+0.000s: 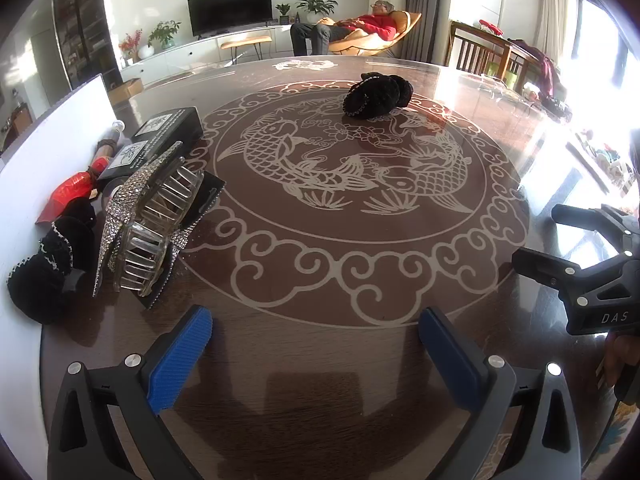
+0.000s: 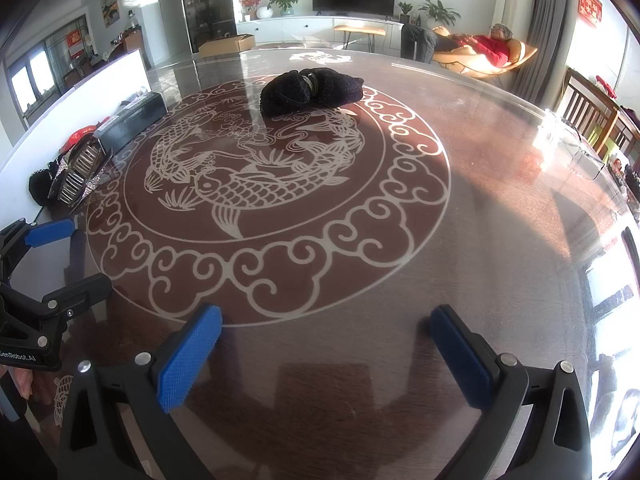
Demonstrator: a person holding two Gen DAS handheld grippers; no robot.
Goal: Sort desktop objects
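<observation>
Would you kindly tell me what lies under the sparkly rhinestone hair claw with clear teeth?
The rhinestone hair claw rests on a flat black card lying on the brown fish-patterned table. Most of the card is covered, so its full shape cannot be seen.

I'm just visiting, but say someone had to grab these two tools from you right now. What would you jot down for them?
Left hand-held gripper: open, empty, low over the table.
Right hand-held gripper: open, empty, also hovering.
Gathered along the white board at the left edge: rhinestone hair claw, black box, black scrunchie, red packet.
Left to do: the black fabric bundle sits alone on the far part of the fish pattern; it probably joins the group.
</observation>
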